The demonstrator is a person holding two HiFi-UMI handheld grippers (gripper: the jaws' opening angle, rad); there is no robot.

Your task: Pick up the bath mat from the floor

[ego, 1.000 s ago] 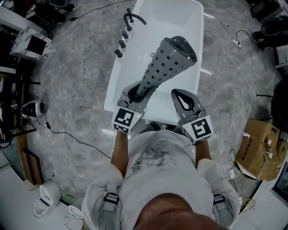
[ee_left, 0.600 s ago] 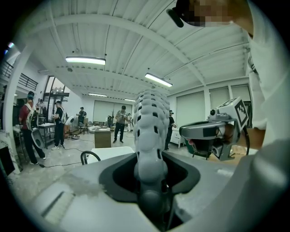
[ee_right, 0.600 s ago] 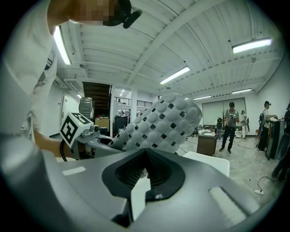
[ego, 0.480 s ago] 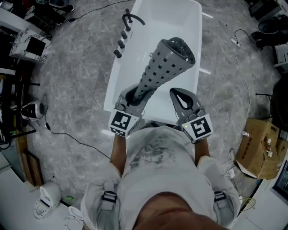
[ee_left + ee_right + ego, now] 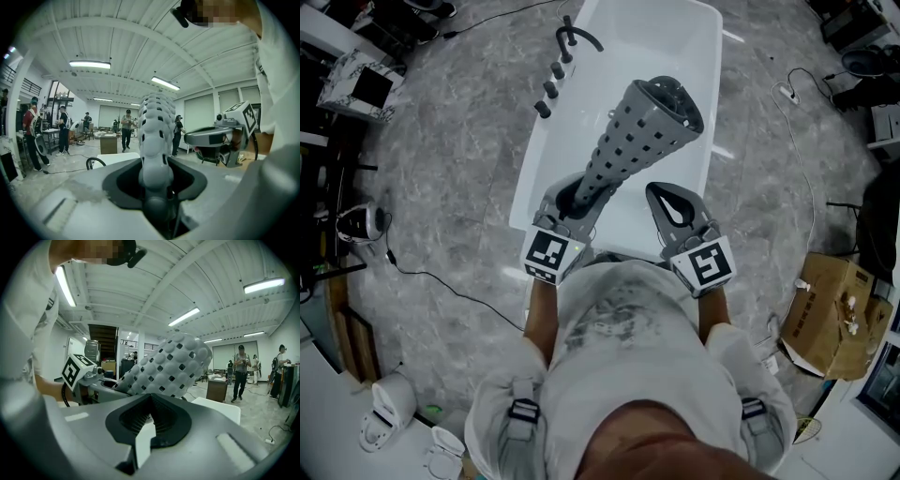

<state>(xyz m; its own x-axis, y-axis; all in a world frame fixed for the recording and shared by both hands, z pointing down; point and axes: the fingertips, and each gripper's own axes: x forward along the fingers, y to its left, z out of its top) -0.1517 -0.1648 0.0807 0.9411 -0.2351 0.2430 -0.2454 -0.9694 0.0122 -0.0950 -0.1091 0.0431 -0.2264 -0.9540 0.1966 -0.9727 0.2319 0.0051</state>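
- The bath mat [image 5: 636,136] is off the floor. It's grey, full of holes and rolled into a cone that sticks out over the white bathtub [image 5: 670,42].
- The left gripper [image 5: 575,195] has its jaws clamped on the narrow end of the roll. In the left gripper view, the mat fills the gap between them and rises up and away from the camera.
- The wide end of the cone flares out above the middle of the tub, pointing away from the person.
- The right gripper [image 5: 667,199] sits just beside the left one, jaws closed tip to tip with nothing in them — clear of the mat.
- There's a black faucet [image 5: 578,37] at the tub's far left rim, and a cardboard box [image 5: 825,314] on the grey marbled floor [image 5: 459,159] off to the right.
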